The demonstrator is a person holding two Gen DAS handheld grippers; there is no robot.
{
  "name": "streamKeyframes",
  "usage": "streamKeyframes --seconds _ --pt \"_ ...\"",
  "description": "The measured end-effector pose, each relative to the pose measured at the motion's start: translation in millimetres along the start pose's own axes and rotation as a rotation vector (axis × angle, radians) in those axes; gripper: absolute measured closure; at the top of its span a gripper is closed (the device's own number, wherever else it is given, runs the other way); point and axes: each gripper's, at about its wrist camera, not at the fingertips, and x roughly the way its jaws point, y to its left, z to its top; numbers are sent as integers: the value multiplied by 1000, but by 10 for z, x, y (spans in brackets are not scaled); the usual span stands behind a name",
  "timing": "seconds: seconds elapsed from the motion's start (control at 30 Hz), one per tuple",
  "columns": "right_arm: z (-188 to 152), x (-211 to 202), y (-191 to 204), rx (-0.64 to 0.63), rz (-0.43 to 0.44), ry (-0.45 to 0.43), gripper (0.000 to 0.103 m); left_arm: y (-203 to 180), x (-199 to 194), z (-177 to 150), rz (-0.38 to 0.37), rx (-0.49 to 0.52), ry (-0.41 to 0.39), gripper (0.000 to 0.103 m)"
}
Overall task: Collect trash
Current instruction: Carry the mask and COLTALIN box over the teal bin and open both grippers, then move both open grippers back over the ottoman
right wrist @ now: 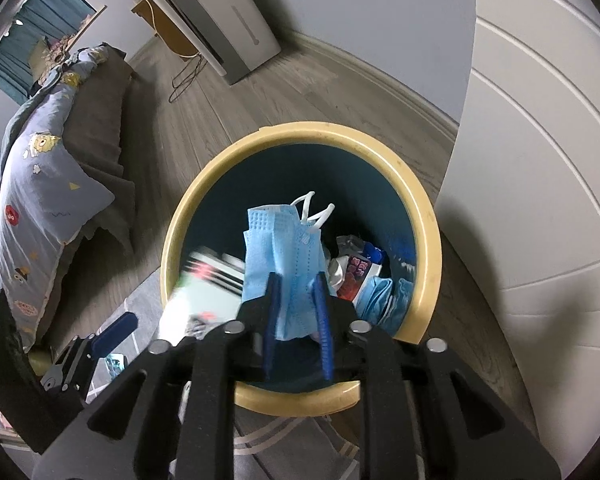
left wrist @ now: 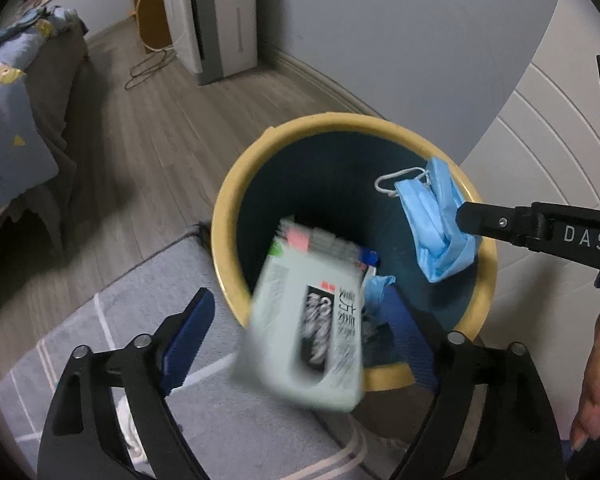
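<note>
**A:** What do you see on your side?

**B:** I am looking down into the bin (left wrist: 226,216), the one with the yellow rim and dark inside. It stands on the wooden floor (left wrist: 160,128), at the edge of the grey rug (left wrist: 228,412). My left gripper (left wrist: 300,320) has its jaws spread wide, and the pale green carton (left wrist: 312,332) is between them, over the near rim. The carton is blurred and I see no pad pressing on it, so I believe it is free.

**A:** And the right one?

**B:** The right gripper (right wrist: 298,304) is above the mouth of the bin, with the blue face mask (right wrist: 284,264) between its blue pads (right wrist: 320,308). The jaws stand only a little apart. The mask hangs crumpled, its white ear loops sticking out on top. If the pads truly press on it, I cannot tell from here.

**A:** Anything already in the bin?

**B:** Yes, at the bottom lie some wrappers (right wrist: 356,268) and more blue masks (right wrist: 380,296).
</note>
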Motion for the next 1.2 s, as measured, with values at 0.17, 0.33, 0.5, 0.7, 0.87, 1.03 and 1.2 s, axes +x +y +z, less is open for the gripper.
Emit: streamKeyframes --seconds 0.17,0.33,0.5,0.7,0.87,1.03,1.2 --pt "29 -33 45 -14 -2 -20 47 32 -72 -14 6 -6 -13 14" --pt "42 -89 123 -39 -11 -44 16 75 -262 -70 33 -6 -52 8" --pt "44 -158 233 -62 -13 -58 13 145 -545 -206 65 11 -82 7" --pt "16 -276 444 -99 -2 -74 8 438 -1094 -522 92 -23 -129 7" --pt "-138 -426 874 -201 3 -98 7 902 -1541 -946 183 -87 -129 6" --pt "-532 -477 1385 -319 38 -57 6 1347 -1872 -1495 248 -220 -117 6" --pt "-894 -448 1694 -342 46 3 6 1536 -2008 -2052 244 -330 -93 6"
